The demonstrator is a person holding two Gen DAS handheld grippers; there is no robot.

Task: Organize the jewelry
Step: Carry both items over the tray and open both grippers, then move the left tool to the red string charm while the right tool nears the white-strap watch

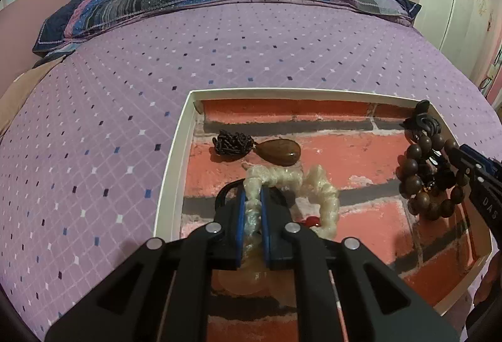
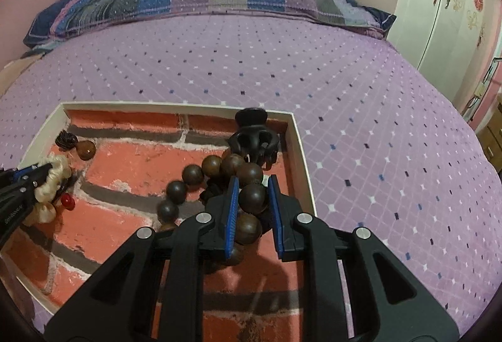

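Shallow white tray [image 1: 171, 172] with a brick-print floor sits on a purple bedspread [image 1: 109, 109].

Left gripper [image 1: 252, 197] is clenched on a cream scrunchie [image 1: 326, 194], fabric bunched between the blue pads; the rest of the loop curls off to the right over the tray floor, near the tray's left edge. A small red bead [image 1: 312, 220] shows beside it.

Right gripper [image 2: 252, 185] grasps a string of dark wooden beads [image 2: 191, 175], one bead pinched between the pads, the rest trailing left. It sits by the tray's right edge, just below a black hair claw [image 2: 252, 141] in the far right corner.

A brown teardrop pendant on a dark cord [image 1: 279, 152] lies near the far left corner, untouched.

Step in hand, as I read it: both pieces are being set down inside the tray. Whether they already rest on the floor is hard to tell.

Next move calls for letting go of each only once it lies flat, clear of the pendant and claw, then lifting straight out so beads and fabric do not snag.
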